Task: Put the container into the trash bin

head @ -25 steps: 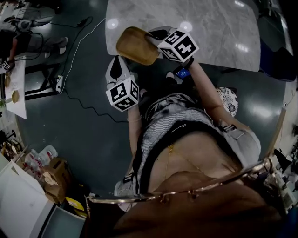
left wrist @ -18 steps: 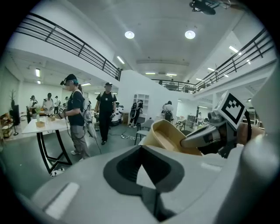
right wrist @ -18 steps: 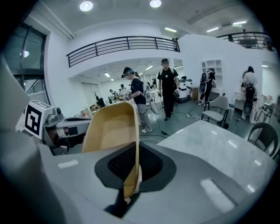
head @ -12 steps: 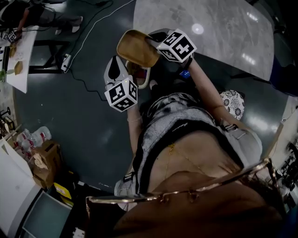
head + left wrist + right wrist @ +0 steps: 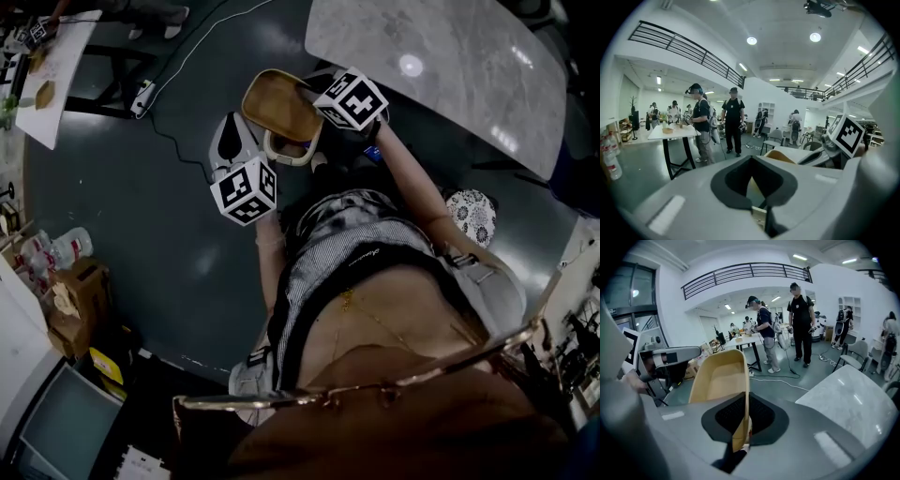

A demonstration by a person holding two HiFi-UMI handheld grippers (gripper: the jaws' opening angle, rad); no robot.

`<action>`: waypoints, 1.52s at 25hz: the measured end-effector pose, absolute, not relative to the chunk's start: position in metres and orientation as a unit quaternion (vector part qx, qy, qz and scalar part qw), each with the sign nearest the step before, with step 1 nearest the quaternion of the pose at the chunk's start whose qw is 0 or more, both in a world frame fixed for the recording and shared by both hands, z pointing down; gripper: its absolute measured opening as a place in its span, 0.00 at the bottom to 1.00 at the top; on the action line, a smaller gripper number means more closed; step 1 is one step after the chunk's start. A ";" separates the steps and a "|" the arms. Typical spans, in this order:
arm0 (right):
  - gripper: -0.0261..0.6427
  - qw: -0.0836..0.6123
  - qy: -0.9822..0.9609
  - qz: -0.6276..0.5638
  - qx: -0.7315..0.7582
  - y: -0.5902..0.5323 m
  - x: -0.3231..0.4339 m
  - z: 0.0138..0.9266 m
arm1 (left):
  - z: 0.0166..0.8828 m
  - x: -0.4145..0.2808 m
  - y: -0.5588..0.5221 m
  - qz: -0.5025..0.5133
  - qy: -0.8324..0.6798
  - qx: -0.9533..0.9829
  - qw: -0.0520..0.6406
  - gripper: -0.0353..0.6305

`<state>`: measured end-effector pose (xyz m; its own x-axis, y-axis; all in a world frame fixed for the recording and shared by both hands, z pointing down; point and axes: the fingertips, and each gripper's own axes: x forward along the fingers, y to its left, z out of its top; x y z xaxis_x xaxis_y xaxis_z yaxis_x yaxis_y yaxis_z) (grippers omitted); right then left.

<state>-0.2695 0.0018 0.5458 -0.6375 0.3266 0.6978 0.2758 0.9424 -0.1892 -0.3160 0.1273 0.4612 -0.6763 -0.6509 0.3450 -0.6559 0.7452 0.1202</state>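
The left gripper (image 5: 228, 133) hangs nearest the person's body over the dark floor (image 5: 141, 225), its jaws drawn together at the tips with nothing between them. Just beyond it, the right gripper (image 5: 307, 92) is clamped on one side wall of the tan container (image 5: 277, 105). It holds the container in the air, tilted, off the edge of the marble bench (image 5: 450, 66). A pale curved rim (image 5: 292, 156) shows right under the container's near edge. In the right gripper view the container's wall (image 5: 740, 394) stands edge-on between the pads. Farther off, people (image 5: 700, 117) stand by a white table (image 5: 670, 132).
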 end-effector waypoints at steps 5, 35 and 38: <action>0.10 0.409 -0.895 0.026 -0.178 0.022 -0.276 0.563 | 0.466 -0.321 0.147 0.002 -0.919 0.347 0.187 0.05; 0.22 0.425 -0.882 0.034 -0.202 0.049 -0.276 0.590 | 0.475 -0.327 0.178 -0.008 -0.923 0.331 0.197 0.05; 0.22 0.419 -0.884 0.036 -0.202 0.048 -0.275 0.585 | 0.477 -0.323 0.173 -0.005 -0.920 0.336 0.200 0.05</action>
<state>-0.2753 0.0480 0.5852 -0.5666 0.3883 0.7268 0.3275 0.9155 -0.2337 -0.3230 0.1728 0.4766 -0.6936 -0.6207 0.3655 -0.6165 0.7740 0.1444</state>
